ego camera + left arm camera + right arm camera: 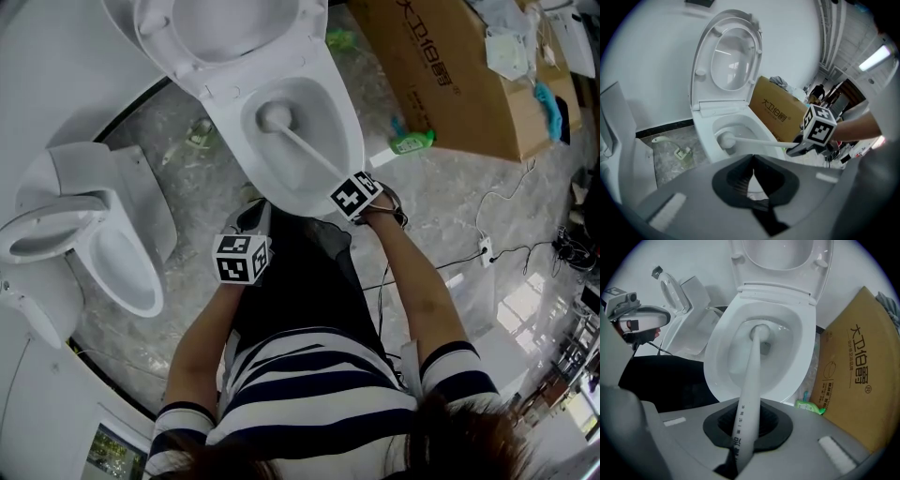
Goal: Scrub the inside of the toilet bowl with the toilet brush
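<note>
**Brush head at the bowl bottom, right jaws on the handle end**

Your right hand-held gripper [740, 446] is clamped on the near end of the toilet brush [751, 376]. The white shaft runs straight out from between its jaws and slopes down into the toilet bowl [719, 362]. The brush head [275, 117] sits far ahead of those jaws, low in the bowl by the drain opening. I cannot tell whether it presses on the porcelain. The lid [783, 256] stands raised beyond the bowl.

Your left hand-held gripper [242, 260] hangs to the left of the right one, short of the rim. Its jaws are together on nothing.

Handling, as judged:
- The brush looks light, with a stiff, smooth, round plastic shaft.
- A round shaft may roll or slide between flat jaws under side load.
- A hold at the very end gives reach but a long lever. A hold further down the shaft would likely give firmer control.
- The glazed bowl wall looks slick, so expect the head to skate rather than bite.
</note>
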`<state>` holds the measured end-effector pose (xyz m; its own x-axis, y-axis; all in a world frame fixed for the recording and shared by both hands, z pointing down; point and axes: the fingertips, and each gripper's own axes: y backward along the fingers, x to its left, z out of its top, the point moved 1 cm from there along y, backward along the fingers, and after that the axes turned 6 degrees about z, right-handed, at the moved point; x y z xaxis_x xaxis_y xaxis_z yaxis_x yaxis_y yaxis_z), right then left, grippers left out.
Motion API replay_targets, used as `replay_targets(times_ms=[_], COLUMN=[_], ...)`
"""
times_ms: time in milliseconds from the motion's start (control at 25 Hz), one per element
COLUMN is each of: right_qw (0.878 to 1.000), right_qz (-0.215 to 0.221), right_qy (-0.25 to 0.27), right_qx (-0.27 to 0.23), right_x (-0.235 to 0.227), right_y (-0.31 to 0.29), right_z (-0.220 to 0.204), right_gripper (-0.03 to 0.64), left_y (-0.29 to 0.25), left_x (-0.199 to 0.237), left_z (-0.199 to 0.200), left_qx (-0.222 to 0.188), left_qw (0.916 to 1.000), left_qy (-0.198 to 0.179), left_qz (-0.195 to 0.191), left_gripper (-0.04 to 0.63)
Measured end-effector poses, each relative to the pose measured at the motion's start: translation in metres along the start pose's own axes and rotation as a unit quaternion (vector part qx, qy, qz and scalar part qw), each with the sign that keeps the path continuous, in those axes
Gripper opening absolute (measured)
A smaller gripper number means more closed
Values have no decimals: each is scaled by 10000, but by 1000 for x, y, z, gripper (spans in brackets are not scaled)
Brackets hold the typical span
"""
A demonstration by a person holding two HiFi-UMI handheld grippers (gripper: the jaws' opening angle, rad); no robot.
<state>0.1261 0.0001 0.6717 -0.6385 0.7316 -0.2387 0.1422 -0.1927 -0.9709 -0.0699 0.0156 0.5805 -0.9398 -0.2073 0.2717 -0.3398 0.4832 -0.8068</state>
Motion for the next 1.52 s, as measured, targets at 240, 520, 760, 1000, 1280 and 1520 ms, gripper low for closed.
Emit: replay_targets(times_ms=[240, 520, 760, 1000, 1280, 1520], right_qw=[9997, 9984, 9971, 9954, 9943, 9922], right_qz=[-206, -360, -286, -91, 102, 474], right_qy=[-54, -276, -500, -777, -808, -936], right_qx=[109, 349, 494, 560, 696, 680], right_x=[-10, -19, -8, 8, 28, 52], right_y=[0, 4, 7, 12, 15, 12], right_z=[-5, -22, -39, -60, -82, -91], right_gripper=[25, 25, 25, 25, 25, 25], left_y=[-4, -3, -1, 1, 5, 9], left_x=[0, -2, -4, -4, 2, 4], left_z=[-1, 2, 0, 2, 8, 6], left_qx=[-20, -78, -91, -104, -178, -191], left_qw=[10000, 10000, 9999, 9999, 9998, 9998], left_qy=[19, 51, 62, 21, -57, -57], left_qz=[20, 24, 16, -4, 9, -5], left_gripper=[0, 0, 0, 0, 0, 0])
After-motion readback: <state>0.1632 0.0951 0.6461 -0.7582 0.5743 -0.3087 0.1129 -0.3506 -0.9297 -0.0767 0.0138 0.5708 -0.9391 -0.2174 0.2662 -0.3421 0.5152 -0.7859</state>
